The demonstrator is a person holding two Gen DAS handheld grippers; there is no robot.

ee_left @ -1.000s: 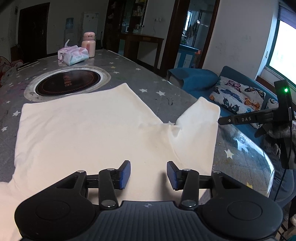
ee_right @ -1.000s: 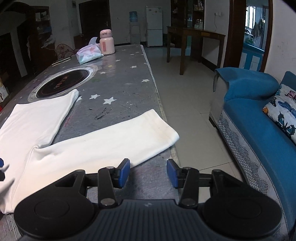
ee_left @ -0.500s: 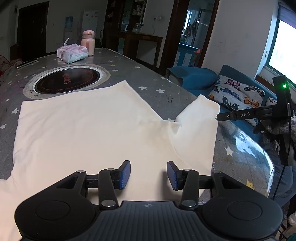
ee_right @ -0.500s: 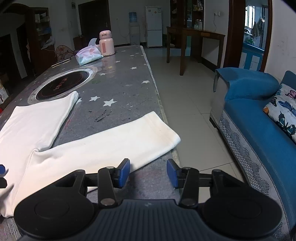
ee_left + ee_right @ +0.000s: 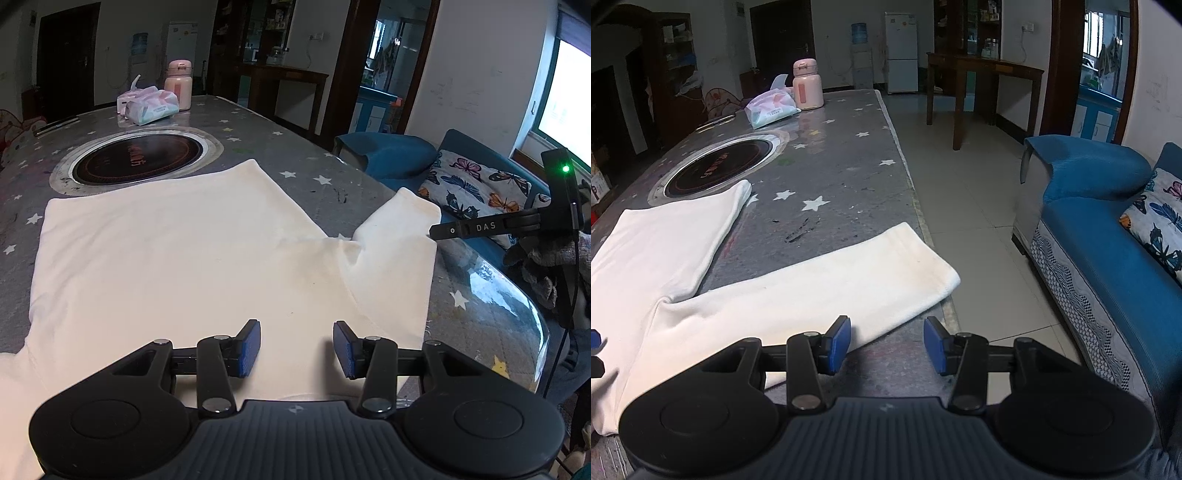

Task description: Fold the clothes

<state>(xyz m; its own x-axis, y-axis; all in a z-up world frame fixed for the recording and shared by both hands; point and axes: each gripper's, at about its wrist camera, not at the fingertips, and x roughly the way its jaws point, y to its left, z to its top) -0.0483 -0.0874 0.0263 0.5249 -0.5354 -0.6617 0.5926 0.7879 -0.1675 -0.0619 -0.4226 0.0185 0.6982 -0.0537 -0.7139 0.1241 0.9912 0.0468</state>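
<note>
1. Nothing of note has been moved since the earlier frames: both claws are seen in the same places, jaws parted as before, and the white garment lies as it did.

2. Left wrist view: the left claw [image 5: 296,349] is held above the white garment [image 5: 177,258], jaws apart, nothing between them. The garment is spread flat on the star-patterned table [image 5: 303,162], its body stretching away from the claw and one sleeve [image 5: 399,251] angled toward the table's right edge. The right claw [image 5: 437,232] is seen from the side near that sleeve's cuff.

3. Right wrist view: the right claw [image 5: 886,345] is held with jaws apart and empty. The sleeve [image 5: 820,291] lies just ahead and to the left, its cuff at the table's edge; the left pad sits over the sleeve's near hem, the right pad over bare table [image 5: 849,155].

4. Judged step: the garment is laid out and folding is not yet begun. A sleeve fold is probably called for next: the cuff would need to be pinched and carried inward over the body.
</note>
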